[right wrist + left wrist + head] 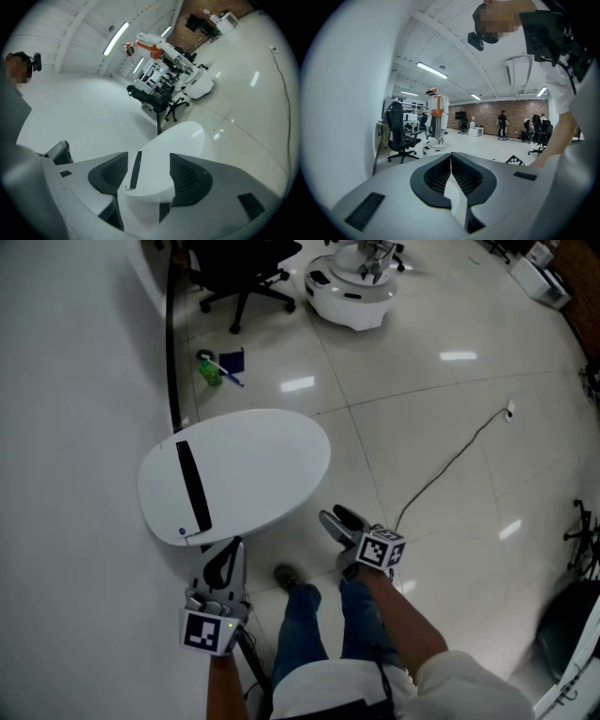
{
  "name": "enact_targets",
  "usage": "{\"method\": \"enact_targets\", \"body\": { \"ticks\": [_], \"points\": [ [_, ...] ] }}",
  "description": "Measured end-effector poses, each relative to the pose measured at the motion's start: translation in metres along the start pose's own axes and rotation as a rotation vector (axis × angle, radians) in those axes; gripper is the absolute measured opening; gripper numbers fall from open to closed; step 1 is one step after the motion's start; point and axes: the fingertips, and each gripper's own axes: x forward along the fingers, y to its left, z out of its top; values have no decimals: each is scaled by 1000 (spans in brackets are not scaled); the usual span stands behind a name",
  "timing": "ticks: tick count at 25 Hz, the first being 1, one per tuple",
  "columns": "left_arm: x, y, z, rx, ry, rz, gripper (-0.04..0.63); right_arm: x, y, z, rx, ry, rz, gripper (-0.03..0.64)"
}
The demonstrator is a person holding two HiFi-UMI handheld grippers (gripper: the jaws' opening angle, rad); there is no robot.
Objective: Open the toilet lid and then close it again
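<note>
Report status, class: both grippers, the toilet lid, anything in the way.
Left gripper shut, empty, near lid's edge. Right gripper open, empty, over floor. Toilet lid down. Green bottle on floor beyond, apart.

Your head camera looks steeply down on the toilet lid (pixel 234 470). The right gripper view faces that lid from close by; the left gripper view looks level toward an office chair (pixel 401 133).
</note>
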Motion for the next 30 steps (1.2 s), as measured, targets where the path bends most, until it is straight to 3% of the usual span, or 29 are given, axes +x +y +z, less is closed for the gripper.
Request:
{"method": "enact_targets", "body": {
  "ticks": [6,13,18,26,30],
  "points": [
    [41,-8,-51,-37,-16,-44,3,76,-103,-37,133,-27,-82,402],
    [49,-14,-115,-80,77,-101,3,132,-167,-65,280,-102,-199,427],
    [50,-4,-134,-96,118,-94,3,151,-172,-65,288,-114,-242,446],
    [55,-1,-134,-115,110,-92,3,159,-163,-60,355,-138,-406,477],
    [54,-2,-132,-110,117,-109,3,155,-145,-49,338,-194,-463,480]
  ]
}}
